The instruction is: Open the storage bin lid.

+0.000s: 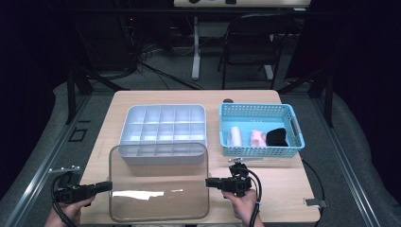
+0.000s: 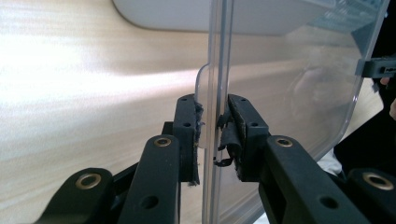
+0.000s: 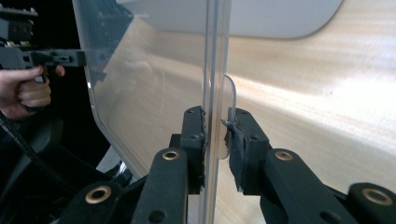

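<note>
A clear plastic lid (image 1: 158,182) hangs flat above the near half of the wooden table, its far edge overlapping the front of a grey compartment tray (image 1: 126,124). My left gripper (image 1: 109,186) is shut on the lid's left edge, my right gripper (image 1: 208,181) on its right edge. In the left gripper view the gripper (image 2: 212,135) pinches the lid (image 2: 289,79) at a small tab, with the tray (image 2: 163,14) beyond. The right gripper view shows the right gripper (image 3: 215,140) clamped on the lid (image 3: 149,84), with the left gripper (image 3: 51,58) across it.
A blue basket (image 1: 259,109) at the table's right holds a white roll (image 1: 235,136), a pink roll (image 1: 257,137) and a black item (image 1: 277,137). A thin metal tool (image 1: 246,160) lies just in front of it. A chair (image 1: 250,42) stands beyond the table.
</note>
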Tool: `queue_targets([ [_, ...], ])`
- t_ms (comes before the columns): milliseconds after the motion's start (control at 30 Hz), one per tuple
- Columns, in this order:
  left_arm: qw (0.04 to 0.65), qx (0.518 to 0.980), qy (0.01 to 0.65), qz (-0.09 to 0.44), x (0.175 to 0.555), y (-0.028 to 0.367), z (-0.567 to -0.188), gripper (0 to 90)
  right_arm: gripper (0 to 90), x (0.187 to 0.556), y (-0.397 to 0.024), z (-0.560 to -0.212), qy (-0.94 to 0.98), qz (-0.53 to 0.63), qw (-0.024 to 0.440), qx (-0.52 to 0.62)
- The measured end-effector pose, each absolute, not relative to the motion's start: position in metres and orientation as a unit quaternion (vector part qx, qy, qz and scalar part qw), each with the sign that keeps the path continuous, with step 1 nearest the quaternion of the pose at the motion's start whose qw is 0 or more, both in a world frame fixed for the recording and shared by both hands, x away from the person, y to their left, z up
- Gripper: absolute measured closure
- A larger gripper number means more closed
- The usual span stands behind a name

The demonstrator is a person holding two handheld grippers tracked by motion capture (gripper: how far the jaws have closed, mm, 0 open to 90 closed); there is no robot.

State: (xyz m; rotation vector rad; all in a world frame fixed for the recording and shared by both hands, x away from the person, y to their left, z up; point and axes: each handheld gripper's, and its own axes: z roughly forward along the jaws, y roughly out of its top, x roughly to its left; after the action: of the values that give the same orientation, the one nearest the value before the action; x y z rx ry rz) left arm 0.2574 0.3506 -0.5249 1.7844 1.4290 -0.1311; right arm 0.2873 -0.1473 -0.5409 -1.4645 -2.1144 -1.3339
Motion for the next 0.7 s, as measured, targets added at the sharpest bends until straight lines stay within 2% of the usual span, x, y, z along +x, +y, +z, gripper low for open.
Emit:
queue_targets([
  [700,0.369,0.722,0.583,-0.054,0.253,0.35,-0.539,73.0,74.1,0.281,-0.136,-0.553,-0.745,-0.43,0.119,-0.496],
])
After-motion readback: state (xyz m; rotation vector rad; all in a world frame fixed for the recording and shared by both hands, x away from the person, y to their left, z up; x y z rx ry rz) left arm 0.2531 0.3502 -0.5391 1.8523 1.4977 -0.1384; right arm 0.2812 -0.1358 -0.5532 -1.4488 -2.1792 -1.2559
